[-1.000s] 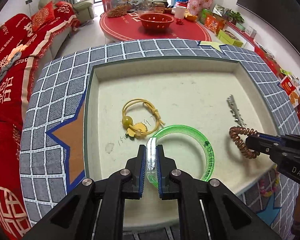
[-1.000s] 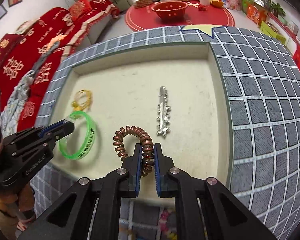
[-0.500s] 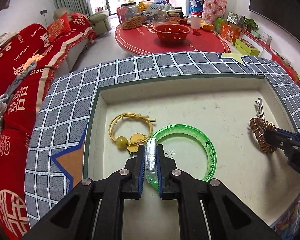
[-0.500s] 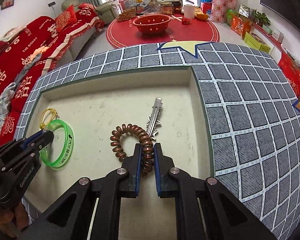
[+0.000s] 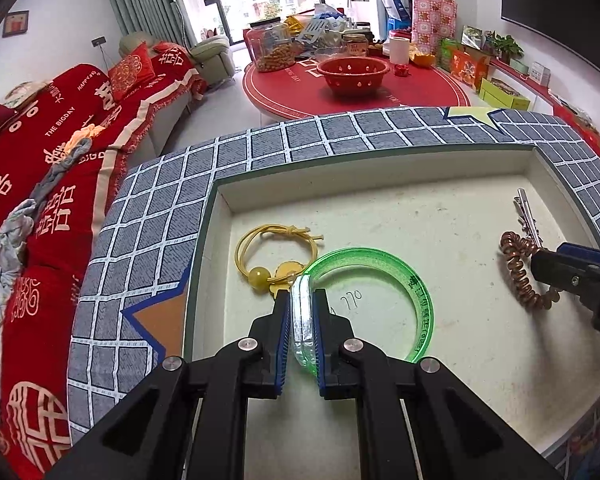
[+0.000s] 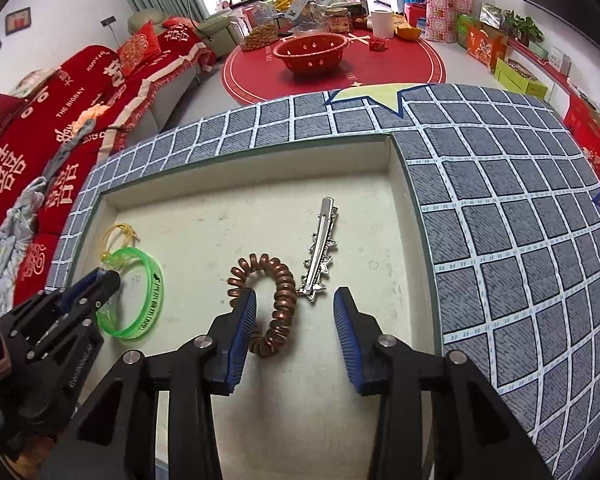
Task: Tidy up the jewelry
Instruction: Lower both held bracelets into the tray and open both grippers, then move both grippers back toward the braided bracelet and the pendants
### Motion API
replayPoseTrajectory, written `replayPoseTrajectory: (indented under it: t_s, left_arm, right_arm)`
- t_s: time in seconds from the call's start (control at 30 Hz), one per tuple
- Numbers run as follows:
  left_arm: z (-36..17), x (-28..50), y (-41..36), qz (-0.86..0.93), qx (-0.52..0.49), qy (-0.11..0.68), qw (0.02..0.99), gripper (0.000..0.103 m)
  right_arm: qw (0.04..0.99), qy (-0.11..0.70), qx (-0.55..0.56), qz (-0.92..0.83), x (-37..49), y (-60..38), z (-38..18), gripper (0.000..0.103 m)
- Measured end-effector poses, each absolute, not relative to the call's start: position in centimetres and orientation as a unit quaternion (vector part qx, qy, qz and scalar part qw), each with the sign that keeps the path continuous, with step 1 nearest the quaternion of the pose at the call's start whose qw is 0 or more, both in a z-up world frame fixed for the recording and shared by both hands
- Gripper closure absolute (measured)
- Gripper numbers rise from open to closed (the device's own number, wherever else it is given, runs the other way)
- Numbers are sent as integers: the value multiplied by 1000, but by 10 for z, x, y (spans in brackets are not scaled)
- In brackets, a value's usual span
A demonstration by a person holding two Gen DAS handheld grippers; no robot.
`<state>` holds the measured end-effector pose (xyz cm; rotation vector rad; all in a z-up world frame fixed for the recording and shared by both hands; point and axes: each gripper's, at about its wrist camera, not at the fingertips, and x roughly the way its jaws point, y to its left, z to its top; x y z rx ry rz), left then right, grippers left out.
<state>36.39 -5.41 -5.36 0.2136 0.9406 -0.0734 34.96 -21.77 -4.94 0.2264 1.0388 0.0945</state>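
Observation:
My left gripper [image 5: 301, 316] is shut on the near rim of a green translucent bangle [image 5: 420, 300], which rests on the floor of a cream tray [image 5: 380, 208]. A yellow cord bracelet with a bead [image 5: 260, 252] lies just left of the bangle. My right gripper [image 6: 295, 316] is open over a brown spiral hair tie [image 6: 278, 300], which lies on the tray floor between the fingers, near the left one. A silver star hair clip [image 6: 320, 248] lies just beyond it. The left gripper [image 6: 96, 284] and bangle [image 6: 148, 300] show at the left of the right wrist view.
The tray is sunk in a grey checked surface with star patches [image 6: 500, 200]. A red sofa [image 5: 40, 152] stands at the left. A red round table [image 5: 356, 88] with a red bowl and jars stands behind.
My right gripper has opened and let go of the spiral hair tie, which now lies on the tray beside the silver clip. My left gripper stays shut on the bangle.

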Motion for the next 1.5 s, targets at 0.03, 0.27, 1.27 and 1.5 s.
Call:
replayPoseTrajectory:
  t_s: [0.03, 0.27, 1.27, 1.5]
  left_arm:
    - [-53, 363, -54, -36, 103, 451, 886, 79]
    - [-52, 364, -54, -38, 101, 450, 886, 79]
    - [-13, 329, -37, -28, 86, 396, 914, 0]
    - [-2, 293, -32, -65, 72, 408, 908, 0]
  right_arm:
    - [862, 493, 110, 48, 348, -217, -48, 58]
    - [862, 483, 144, 55, 344, -223, -41, 50]
    - [892, 424, 133, 78, 316, -219, -1, 0]
    - [895, 420, 128, 85, 287, -217, 14, 0]
